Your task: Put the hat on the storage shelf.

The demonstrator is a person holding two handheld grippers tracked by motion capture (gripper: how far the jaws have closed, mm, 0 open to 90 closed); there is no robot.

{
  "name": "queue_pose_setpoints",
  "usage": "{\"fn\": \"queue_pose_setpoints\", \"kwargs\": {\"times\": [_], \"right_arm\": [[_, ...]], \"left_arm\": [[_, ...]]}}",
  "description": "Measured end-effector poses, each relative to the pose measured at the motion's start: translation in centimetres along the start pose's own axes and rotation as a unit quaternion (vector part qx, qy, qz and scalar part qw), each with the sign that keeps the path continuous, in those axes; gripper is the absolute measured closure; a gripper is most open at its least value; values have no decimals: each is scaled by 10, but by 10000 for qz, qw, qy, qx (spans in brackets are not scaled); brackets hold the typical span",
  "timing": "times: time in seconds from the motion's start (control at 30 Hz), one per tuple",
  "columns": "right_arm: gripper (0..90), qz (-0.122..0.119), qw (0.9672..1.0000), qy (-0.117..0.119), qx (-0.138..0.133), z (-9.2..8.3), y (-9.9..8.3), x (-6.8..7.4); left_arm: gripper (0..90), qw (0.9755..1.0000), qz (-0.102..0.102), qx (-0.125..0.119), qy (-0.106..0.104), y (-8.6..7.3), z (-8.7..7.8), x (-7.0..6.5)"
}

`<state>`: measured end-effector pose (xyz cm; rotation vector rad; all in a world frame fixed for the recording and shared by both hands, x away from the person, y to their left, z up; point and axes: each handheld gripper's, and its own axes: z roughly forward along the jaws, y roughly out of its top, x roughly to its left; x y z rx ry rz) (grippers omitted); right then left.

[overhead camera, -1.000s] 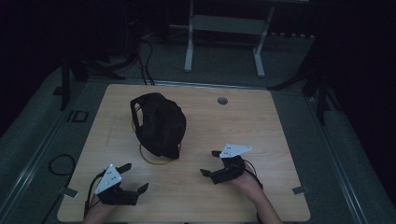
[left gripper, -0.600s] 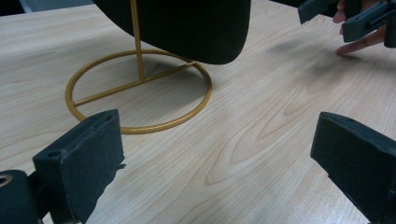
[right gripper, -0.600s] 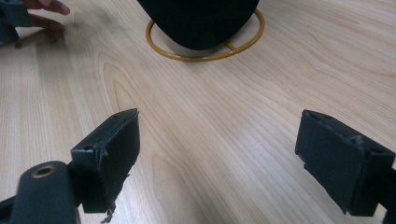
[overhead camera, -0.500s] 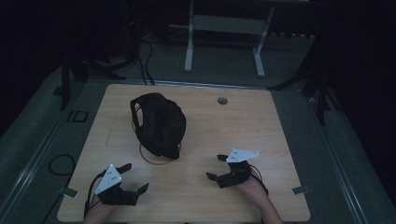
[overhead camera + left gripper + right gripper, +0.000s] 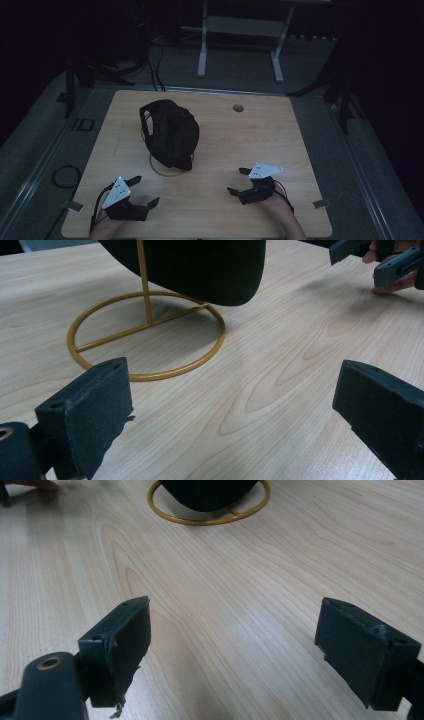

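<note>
A black cap point(image 5: 170, 132) hangs on a thin gold wire stand whose ring base point(image 5: 166, 171) rests on the wooden table point(image 5: 240, 140). In the left gripper view the gold ring point(image 5: 145, 335) and its upright post lie just ahead, under the cap's dark brim point(image 5: 200, 267). My left gripper point(image 5: 142, 191) sits near the table's front left, jaws wide apart, nothing between them. My right gripper point(image 5: 239, 181) rests at the front right, also open and empty, pointing left toward the stand. The right gripper view shows the ring base point(image 5: 207, 511) farther off.
A small round grommet hole point(image 5: 238, 108) lies near the table's far edge. Beyond the table stands a white metal frame point(image 5: 240, 30), and cables trail on the dark floor point(image 5: 65, 175). Bare wood stretches between the two grippers.
My right gripper has drawn back toward the front edge and slightly to the right. The left gripper and the cap on its stand have stayed put.
</note>
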<state>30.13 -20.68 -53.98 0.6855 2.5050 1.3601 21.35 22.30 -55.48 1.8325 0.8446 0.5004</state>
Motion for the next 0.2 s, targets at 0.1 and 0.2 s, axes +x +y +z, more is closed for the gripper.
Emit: {"fn": "queue_pose_setpoints", "kwargs": {"times": [0.1,0.2], "right_arm": [[146,20,10000,-42,-47,-1,-1,-2],[147,11,10000,-66,-41,-1,-2,-3]], "left_arm": [[29,10000,1,8,-4,0,0,0],[29,10000,-2,6,-11,0,0,0]]}}
